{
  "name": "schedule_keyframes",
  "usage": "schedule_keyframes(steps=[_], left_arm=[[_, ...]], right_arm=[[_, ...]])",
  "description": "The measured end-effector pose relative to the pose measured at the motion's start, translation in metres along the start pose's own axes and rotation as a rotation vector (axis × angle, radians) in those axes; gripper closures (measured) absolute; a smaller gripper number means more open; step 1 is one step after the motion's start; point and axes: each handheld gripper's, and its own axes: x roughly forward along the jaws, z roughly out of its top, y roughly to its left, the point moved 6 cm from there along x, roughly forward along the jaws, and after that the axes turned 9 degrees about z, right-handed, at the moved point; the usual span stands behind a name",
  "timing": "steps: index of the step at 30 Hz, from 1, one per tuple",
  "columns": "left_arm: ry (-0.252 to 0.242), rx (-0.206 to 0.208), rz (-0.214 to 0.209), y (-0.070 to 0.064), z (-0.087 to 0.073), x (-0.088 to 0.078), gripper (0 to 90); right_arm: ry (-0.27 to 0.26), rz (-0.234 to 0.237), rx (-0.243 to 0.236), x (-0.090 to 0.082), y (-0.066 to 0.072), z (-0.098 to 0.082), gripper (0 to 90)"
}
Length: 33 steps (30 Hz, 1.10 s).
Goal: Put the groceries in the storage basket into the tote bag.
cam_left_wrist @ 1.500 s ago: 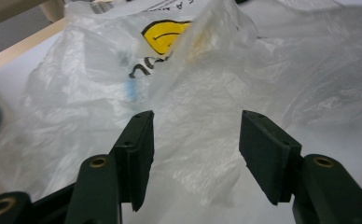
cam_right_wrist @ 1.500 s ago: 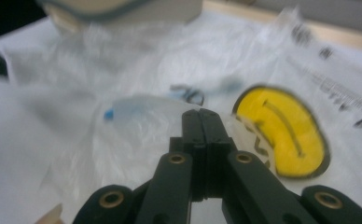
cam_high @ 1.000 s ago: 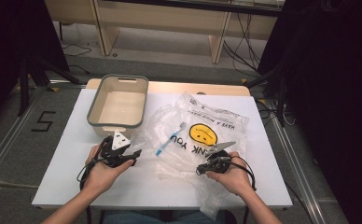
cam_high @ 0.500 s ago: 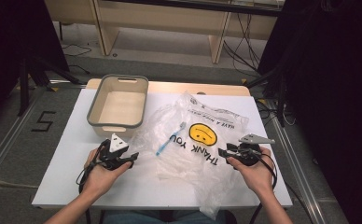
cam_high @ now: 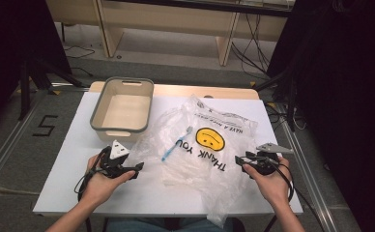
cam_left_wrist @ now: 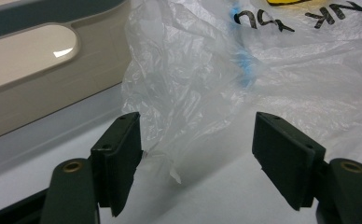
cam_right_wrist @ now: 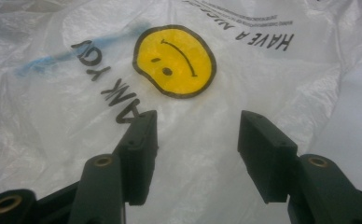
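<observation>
The bag point(cam_high: 205, 150), clear plastic with a yellow smiley, lies crumpled at the table's point(cam_high: 69, 198) centre, a blue toothbrush point(cam_high: 177, 144) inside it toward nine o'clock. Both grips look just released. The right gripper point(cam_high: 246, 162), a second ago on the bag's lower middle, has drawn out to three o'clock beside its edge; its jaws have been opening and now stand wide with nothing pinched, the film lying flat beneath them. The left gripper point(cam_high: 139, 167), near the bag's corner at eight o'clock, has also been opening: a twisted tip of film sits between its jaws, unclamped. The tub point(cam_high: 122, 104) waits at eleven o'clock. Likely the bag must be regripped.
</observation>
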Motion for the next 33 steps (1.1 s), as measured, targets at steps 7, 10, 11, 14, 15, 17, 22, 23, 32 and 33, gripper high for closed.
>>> schedule_keyframes(steps=[7, 10, 11, 14, 15, 17, 22, 23, 32, 33], left_arm=[[-0.003, 0.004, -0.005, 0.0, -0.001, 0.001, 31.4], [-0.003, 0.008, -0.002, 0.001, -0.001, 0.002, 31.2], [-0.004, 0.009, -0.002, 0.001, -0.001, 0.002, 31.2], [-0.004, 0.012, -0.004, 0.0, 0.0, 0.002, 31.1], [-0.005, 0.015, -0.004, 0.0, 0.0, 0.002, 31.1], [-0.003, 0.013, -0.009, 0.0, -0.001, 0.003, 31.2], [-0.009, 0.011, -0.001, 0.0, 0.0, 0.001, 31.3], [-0.009, 0.012, 0.002, 0.0, 0.0, 0.001, 31.3], [-0.011, 0.014, 0.018, 0.003, 0.001, 0.0, 31.2], [-0.009, 0.013, 0.019, 0.003, 0.001, 0.0, 31.2]], right_arm=[[-0.015, -0.057, 0.051, -0.005, -0.011, -0.003, 42.1], [-0.017, -0.073, 0.062, -0.007, -0.015, -0.004, 41.4], [-0.015, -0.078, 0.065, -0.008, -0.016, -0.004, 40.9], [-0.014, -0.089, 0.078, -0.009, -0.02, -0.006, 40.2], [-0.014, -0.089, 0.081, -0.009, -0.02, -0.006, 40.2], [-0.01, -0.087, 0.085, -0.008, -0.02, -0.007, 40.1], [-0.011, -0.079, 0.089, -0.008, -0.021, -0.006, 39.8], [-0.009, -0.08, 0.089, -0.009, -0.021, -0.006, 39.7], [0.006, -0.083, 0.102, -0.01, -0.022, -0.011, 39.1], [0.008, -0.083, 0.102, -0.01, -0.022, -0.011, 39.1]])
